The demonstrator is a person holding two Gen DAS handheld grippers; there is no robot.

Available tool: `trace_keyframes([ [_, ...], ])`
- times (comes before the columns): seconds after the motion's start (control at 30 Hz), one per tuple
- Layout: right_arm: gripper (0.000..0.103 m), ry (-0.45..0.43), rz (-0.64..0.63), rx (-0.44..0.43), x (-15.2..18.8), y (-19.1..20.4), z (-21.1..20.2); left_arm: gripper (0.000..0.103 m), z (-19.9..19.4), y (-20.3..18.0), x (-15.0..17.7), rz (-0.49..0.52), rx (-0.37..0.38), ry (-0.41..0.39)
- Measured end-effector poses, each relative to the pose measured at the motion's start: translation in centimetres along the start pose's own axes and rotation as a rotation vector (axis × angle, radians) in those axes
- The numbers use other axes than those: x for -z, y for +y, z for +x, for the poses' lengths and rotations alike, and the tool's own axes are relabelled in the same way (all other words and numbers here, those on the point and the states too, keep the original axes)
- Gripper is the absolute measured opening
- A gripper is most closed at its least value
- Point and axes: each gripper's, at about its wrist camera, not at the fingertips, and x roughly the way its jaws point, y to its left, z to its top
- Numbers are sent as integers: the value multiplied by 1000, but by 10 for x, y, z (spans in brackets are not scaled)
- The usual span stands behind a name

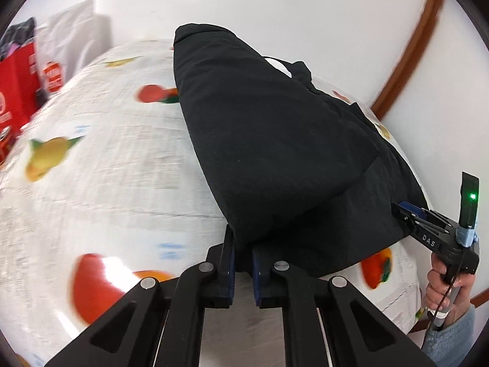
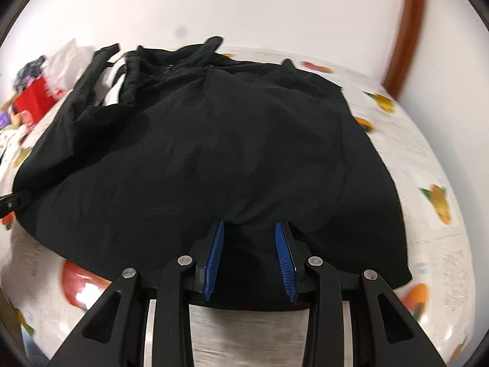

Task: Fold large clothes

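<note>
My left tool (image 1: 243, 263) is pinched shut on the near edge of the black garment (image 1: 275, 140), a bunch of the cloth caught between its two blue pads. From that pinch the garment runs away from me as a long, doubled-over shape across the table (image 1: 101, 165), which is covered by a white cloth printed with fruit.

My right tool (image 2: 250, 252) has its blue pads (image 2: 214, 260) spread apart, with the garment's (image 2: 214, 159) near hem lying in the gap between them; the pads do not press on it, so this tool is open. In the left camera I see the same tool (image 1: 403, 209) at the garment's right edge, its tip against the fabric, with my right hand (image 1: 443, 284) around its handle and a green light glowing on the piece standing above it.

From the right camera the garment spreads wide over the table (image 2: 428, 165), with straps and a bunched part at the far left. My left tool's tip (image 2: 13, 202) shows at the garment's left edge.

A red box (image 1: 15, 91) and a white bag (image 1: 76, 33) stand past the table's far left side. A white wall with a brown curved trim (image 1: 409, 49) is behind.
</note>
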Motion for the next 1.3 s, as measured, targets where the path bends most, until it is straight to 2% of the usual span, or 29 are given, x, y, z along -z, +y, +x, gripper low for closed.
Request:
trace_keyframes([
  [0.13,36,-3,-50,-34,-10,32,-2,10,-13,21,6,-17,-1,4],
  [0.23,39,-41,-45,-132,-23,46,-18,14,-16,24,12,-19,24,17],
  [0.27,44,-58,-53,-161,-28,51,-23,14,-16,26,13,-18,35,16],
  [0.33,68,-87,-84,-217,-41,61,-29,21,-20,26,16,-4,42,14],
  [0.37,72,-100,-98,-238,-46,66,-31,24,-22,25,18,8,43,12],
  [0.4,74,-112,-111,-257,-49,71,-34,33,-23,24,20,18,43,11],
  [0.43,75,-119,-123,-274,-52,80,-35,46,-24,22,21,24,46,7],
  [0.5,76,-118,-130,-311,-59,92,-34,58,-22,19,14,37,57,-6],
  [0.57,76,-105,-109,-341,-68,105,-30,60,-21,16,10,58,71,-9],
  [0.63,76,-85,-88,-360,-73,111,-20,69,-14,13,7,71,85,8],
  [0.7,76,-57,-72,-388,-78,116,-8,70,-8,7,4,82,93,7],
  [0.77,76,-29,-59,-400,-81,121,3,76,-4,1,2,97,101,9],
  [0.8,76,-15,-52,-403,-82,124,8,81,-2,-1,1,102,102,12],
  [0.9,76,29,-25,-425,-86,130,27,85,5,-10,-2,125,76,15],
  [0.97,72,25,-18,-440,-86,131,31,90,8,-18,-1,153,55,16],
  [1.0,55,23,-17,-442,-87,132,32,93,10,-22,0,176,41,18],
  [1.03,34,24,-19,-450,-87,133,34,96,13,-27,1,201,24,23],
  [1.1,14,18,-23,-475,-88,133,32,98,19,-39,4,270,-45,29],
  [1.2,9,-53,-59,-507,-88,131,15,101,25,-47,6,316,-94,38],
  [1.3,7,-133,-63,-570,-86,119,-14,101,27,-48,3,308,-106,46],
])
